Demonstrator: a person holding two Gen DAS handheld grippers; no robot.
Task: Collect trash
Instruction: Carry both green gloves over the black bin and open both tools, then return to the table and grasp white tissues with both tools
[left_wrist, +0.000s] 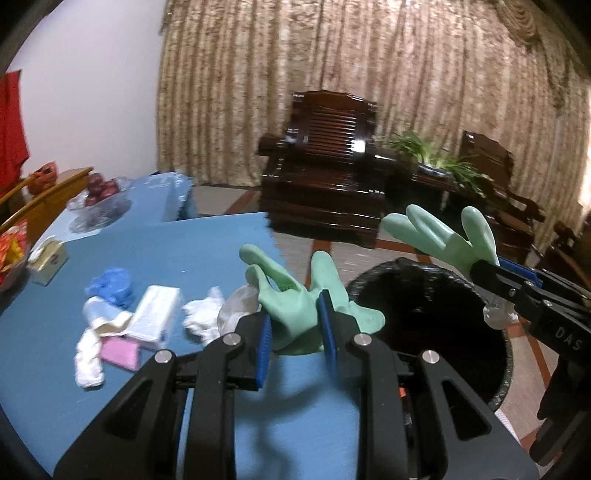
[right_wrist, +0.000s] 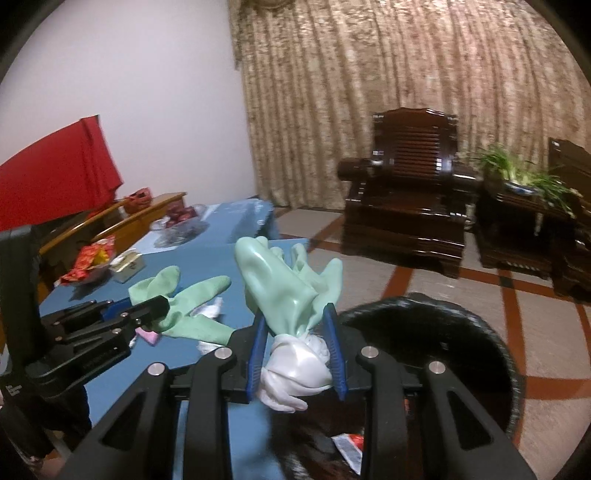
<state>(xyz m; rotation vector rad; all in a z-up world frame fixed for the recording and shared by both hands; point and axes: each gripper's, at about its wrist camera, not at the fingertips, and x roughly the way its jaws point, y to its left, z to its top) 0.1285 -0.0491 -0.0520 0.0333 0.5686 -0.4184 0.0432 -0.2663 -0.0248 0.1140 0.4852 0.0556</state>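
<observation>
My left gripper (left_wrist: 295, 317) is shut on a pale green rubber glove (left_wrist: 291, 295) and holds it above the blue table's (left_wrist: 184, 251) right edge; it shows in the right wrist view (right_wrist: 147, 310) too. My right gripper (right_wrist: 297, 332) is shut on a second green glove (right_wrist: 284, 284) with a white inner cuff and holds it over the black-lined trash bin (right_wrist: 461, 332). That glove (left_wrist: 443, 232) and the bin (left_wrist: 424, 295) also show in the left wrist view. Wrappers lie inside the bin.
On the table lie a crumpled blue item (left_wrist: 110, 286), a white box (left_wrist: 155, 314), a pink packet (left_wrist: 120, 352), white tissues (left_wrist: 201, 314), a tissue box (left_wrist: 48, 262) and a fruit bowl (left_wrist: 99, 199). Dark wooden armchairs (left_wrist: 325, 166) and a plant (left_wrist: 436, 155) stand behind.
</observation>
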